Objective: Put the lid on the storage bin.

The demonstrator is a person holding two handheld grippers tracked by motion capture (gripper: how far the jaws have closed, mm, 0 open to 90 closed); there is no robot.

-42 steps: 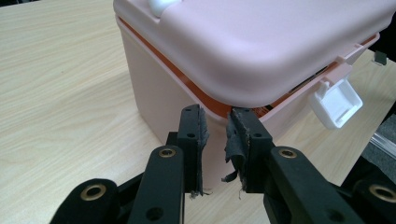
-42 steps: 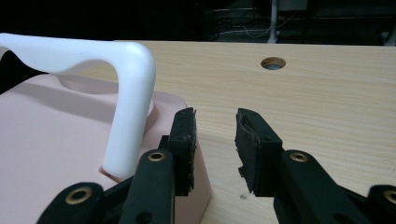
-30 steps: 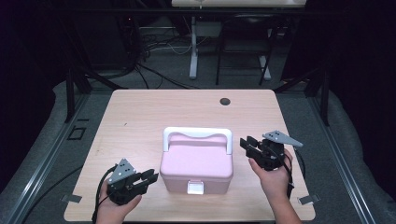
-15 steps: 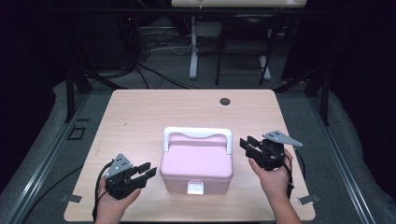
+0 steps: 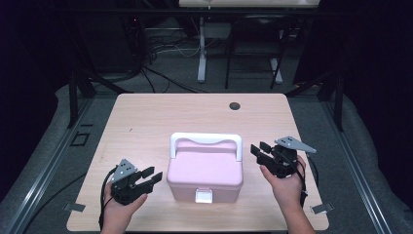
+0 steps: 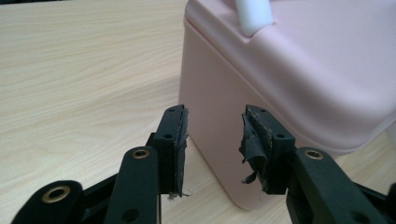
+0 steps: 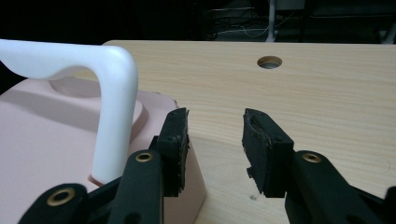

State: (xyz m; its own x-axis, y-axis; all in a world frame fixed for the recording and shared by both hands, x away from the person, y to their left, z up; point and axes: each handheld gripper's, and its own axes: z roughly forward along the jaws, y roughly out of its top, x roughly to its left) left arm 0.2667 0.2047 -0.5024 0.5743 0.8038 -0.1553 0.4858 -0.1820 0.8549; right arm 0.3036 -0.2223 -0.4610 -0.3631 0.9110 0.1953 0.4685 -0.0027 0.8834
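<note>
The left gripper [image 5: 152, 175] has changed most: a second ago its jaws stood nearly together, and they have just been opening, so that a plain gap now parts the worn black pads [image 6: 179, 140]. Nothing lies between them; in the left gripper view the near corner of the pink box [image 5: 204, 170] shows through the gap, close ahead but untouched. The hand [image 5: 119, 209] holding it has shifted only slightly beside the box's left side.

The right gripper [image 5: 259, 150] has also just been widening its jaws, by a smaller amount, and they too stand apart with nothing between them.
</note>
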